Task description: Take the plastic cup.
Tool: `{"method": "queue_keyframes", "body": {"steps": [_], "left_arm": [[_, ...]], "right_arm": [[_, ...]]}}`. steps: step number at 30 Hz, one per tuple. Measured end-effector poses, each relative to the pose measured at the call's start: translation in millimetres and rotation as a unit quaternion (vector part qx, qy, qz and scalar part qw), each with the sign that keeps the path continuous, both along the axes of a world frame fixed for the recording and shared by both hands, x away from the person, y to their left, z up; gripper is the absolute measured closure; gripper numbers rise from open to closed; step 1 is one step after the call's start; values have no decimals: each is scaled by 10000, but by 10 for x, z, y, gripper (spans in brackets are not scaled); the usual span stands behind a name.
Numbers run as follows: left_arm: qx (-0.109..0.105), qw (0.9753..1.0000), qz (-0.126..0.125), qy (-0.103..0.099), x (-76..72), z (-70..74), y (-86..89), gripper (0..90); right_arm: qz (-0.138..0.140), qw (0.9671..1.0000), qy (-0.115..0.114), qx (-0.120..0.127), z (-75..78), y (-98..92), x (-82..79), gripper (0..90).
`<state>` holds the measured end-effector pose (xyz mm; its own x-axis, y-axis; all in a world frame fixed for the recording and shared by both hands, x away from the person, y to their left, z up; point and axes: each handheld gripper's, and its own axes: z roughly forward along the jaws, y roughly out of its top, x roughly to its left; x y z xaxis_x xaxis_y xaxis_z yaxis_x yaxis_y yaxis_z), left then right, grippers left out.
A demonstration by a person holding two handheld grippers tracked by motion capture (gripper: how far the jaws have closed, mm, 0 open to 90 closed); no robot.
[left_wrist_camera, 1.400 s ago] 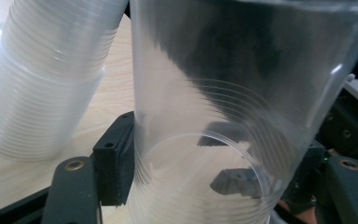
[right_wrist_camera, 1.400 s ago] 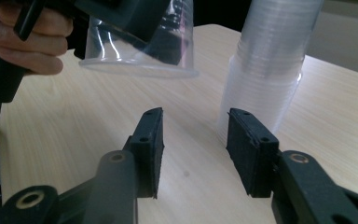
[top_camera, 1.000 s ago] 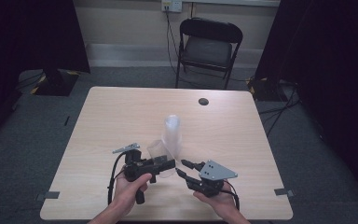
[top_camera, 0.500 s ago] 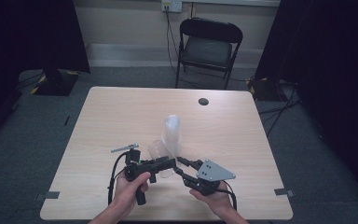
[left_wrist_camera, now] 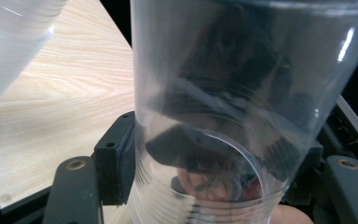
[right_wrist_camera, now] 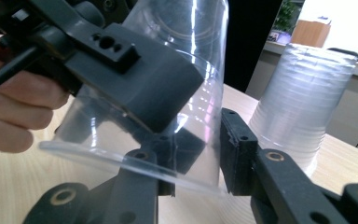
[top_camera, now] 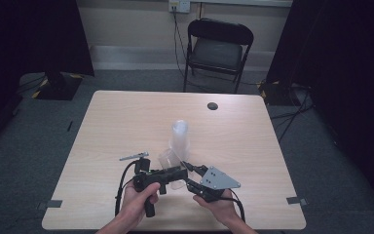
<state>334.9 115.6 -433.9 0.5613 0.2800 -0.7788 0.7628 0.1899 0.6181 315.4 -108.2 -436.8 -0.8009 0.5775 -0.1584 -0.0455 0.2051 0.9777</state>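
We see a clear plastic cup (top_camera: pixel 171 163) held tilted above the near part of the table (top_camera: pixel 126 122), between our two grippers. The left gripper (top_camera: pixel 177 173) has its jaws closed on the cup's wall; in the left gripper view the cup (left_wrist_camera: pixel 214 116) stands right between the jaws, and we can see through it to dark gripper parts and a bit of hand behind. The right gripper (top_camera: pixel 191 170) meets the same cup from the other side: in the right gripper view its jaws sit on either side of the cup's rim (right_wrist_camera: pixel 135 161), one inside the wall and one outside, clamped on it. The cup looks empty; nothing lies in it that we can make out.

Just behind it, a stack of clear cups (top_camera: pixel 179 136) stands upside down on the table, near the held cup but apart from it. In the right gripper view the stack (right_wrist_camera: pixel 303 102) shows its nested rims at the bottom.

A small dark disc (top_camera: pixel 212 106) lies far off toward the back edge.
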Motion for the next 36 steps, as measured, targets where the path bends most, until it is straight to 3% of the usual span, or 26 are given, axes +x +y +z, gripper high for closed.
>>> {"method": "queue_keyframes", "body": {"steps": [9,23,36], "left_arm": [[-66,10000,-38,-18,-12,-5,-7,337],[36,9998,-119,-154,3,-26,-11,274],[86,9995,48,-314,45,-6,71,186]], "right_arm": [[-28,9999,-37,122,0,19,-4,702],[-65,9998,17,210,-1,-1,10,817],[-119,9996,72,228,11,-27,6,870]]}}
